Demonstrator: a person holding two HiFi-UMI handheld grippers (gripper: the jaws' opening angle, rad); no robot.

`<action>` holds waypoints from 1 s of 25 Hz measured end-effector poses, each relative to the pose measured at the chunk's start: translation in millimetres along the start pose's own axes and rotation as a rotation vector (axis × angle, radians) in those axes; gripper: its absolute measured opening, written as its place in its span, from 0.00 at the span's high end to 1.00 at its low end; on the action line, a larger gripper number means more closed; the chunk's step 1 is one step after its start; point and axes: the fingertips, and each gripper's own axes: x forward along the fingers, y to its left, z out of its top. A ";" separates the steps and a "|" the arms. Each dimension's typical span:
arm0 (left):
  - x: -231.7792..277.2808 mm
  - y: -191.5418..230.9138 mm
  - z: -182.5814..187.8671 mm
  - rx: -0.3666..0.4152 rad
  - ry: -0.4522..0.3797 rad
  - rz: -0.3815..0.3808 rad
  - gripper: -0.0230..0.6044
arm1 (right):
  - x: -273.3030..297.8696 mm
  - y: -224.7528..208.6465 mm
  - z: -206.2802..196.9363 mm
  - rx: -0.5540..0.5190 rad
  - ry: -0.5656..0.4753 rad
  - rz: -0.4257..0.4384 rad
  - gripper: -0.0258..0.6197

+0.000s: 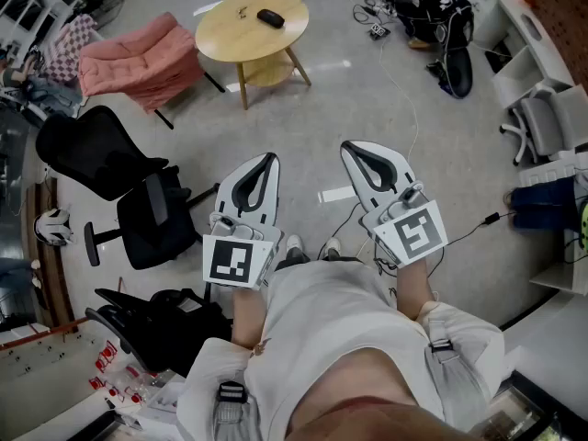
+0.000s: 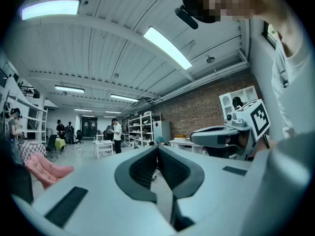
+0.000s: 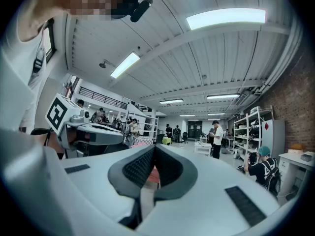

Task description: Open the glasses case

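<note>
1. Wooden and round, the table (image 1: 230, 39) stands in the upper middle of the head view. The glasses case (image 1: 270, 17) is most likely the small dark oblong lying on it, though it is too small to be sure.
2. The left gripper (image 1: 268, 162) and right gripper (image 1: 355, 148) are held level over the grey floor (image 1: 367, 99) at the frame's centre, well apart from that table. Each has its jaws pressed together with nothing between them.
3. The step in hand looks like the approach: get close to the table first, then part the jaws before reaching.
4. To do it well, steady the case body with one gripper and lift the lid edge with the other, so it doesn't skid on the smooth top.
</note>
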 end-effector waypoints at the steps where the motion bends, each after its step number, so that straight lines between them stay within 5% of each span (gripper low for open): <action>1: 1.5 -6.5 0.1 0.002 0.001 0.002 0.93 | -4.5 -2.6 -0.3 0.003 -0.001 0.004 0.93; 11: 14.6 -40.9 -6.5 -0.019 0.009 0.004 0.93 | -23.0 -18.0 -3.7 0.027 -0.014 0.028 0.93; 19: 49.7 -28.8 -12.2 -0.016 0.011 -0.013 0.93 | 1.5 -42.0 -21.5 0.026 0.021 0.016 0.93; 25: 88.4 18.7 -17.3 -0.017 0.009 -0.007 0.93 | 55.7 -66.3 -30.6 -0.005 0.050 0.011 0.93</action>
